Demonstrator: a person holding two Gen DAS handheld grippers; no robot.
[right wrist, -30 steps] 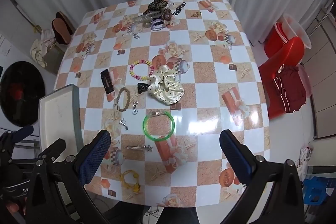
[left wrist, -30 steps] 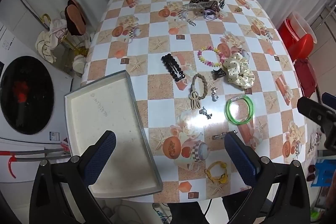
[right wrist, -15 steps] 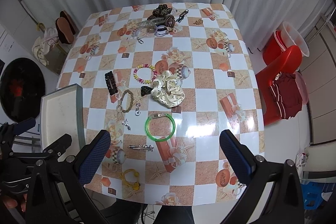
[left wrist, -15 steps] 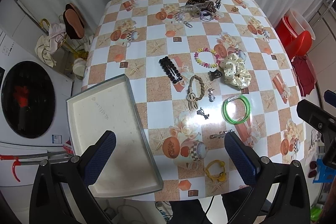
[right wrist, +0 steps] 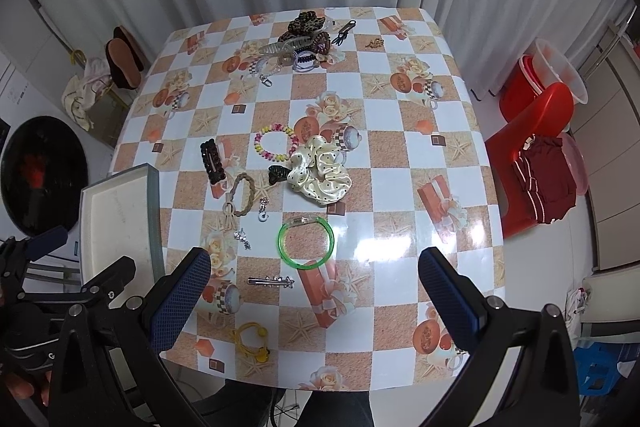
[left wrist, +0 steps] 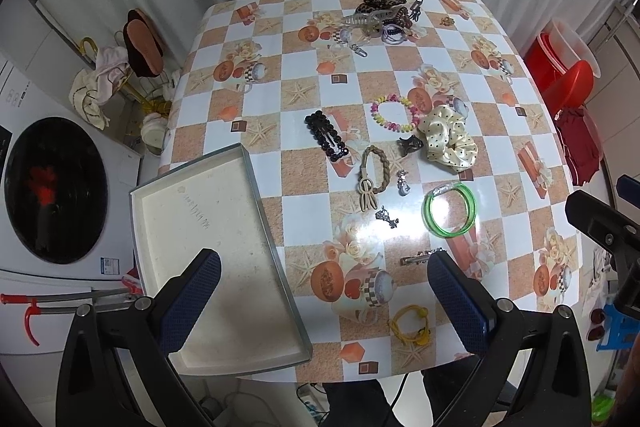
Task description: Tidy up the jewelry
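Note:
Jewelry lies scattered on a checked tablecloth: a green bangle (left wrist: 450,209) (right wrist: 306,241), a cream scrunchie (left wrist: 448,137) (right wrist: 322,175), a coloured bead bracelet (left wrist: 394,113), a black hair clip (left wrist: 326,135), a braided band (left wrist: 372,173), a silver hair clip (right wrist: 271,281) and a yellow hair tie (left wrist: 410,325). An empty grey tray (left wrist: 180,211) (right wrist: 154,203) sits at the table's left edge. My left gripper (left wrist: 324,303) is open, high above the tray's right rim. My right gripper (right wrist: 314,301) is open, high above the silver clip.
A pile of hair claws and ties (right wrist: 304,41) lies at the table's far end. A washing machine (left wrist: 52,187) stands to the left, a red chair (right wrist: 536,131) and buckets to the right. White curtains hang behind.
Both grippers have risen and drawn back a little, so the table looks smaller and farther. Nothing on the table has moved.

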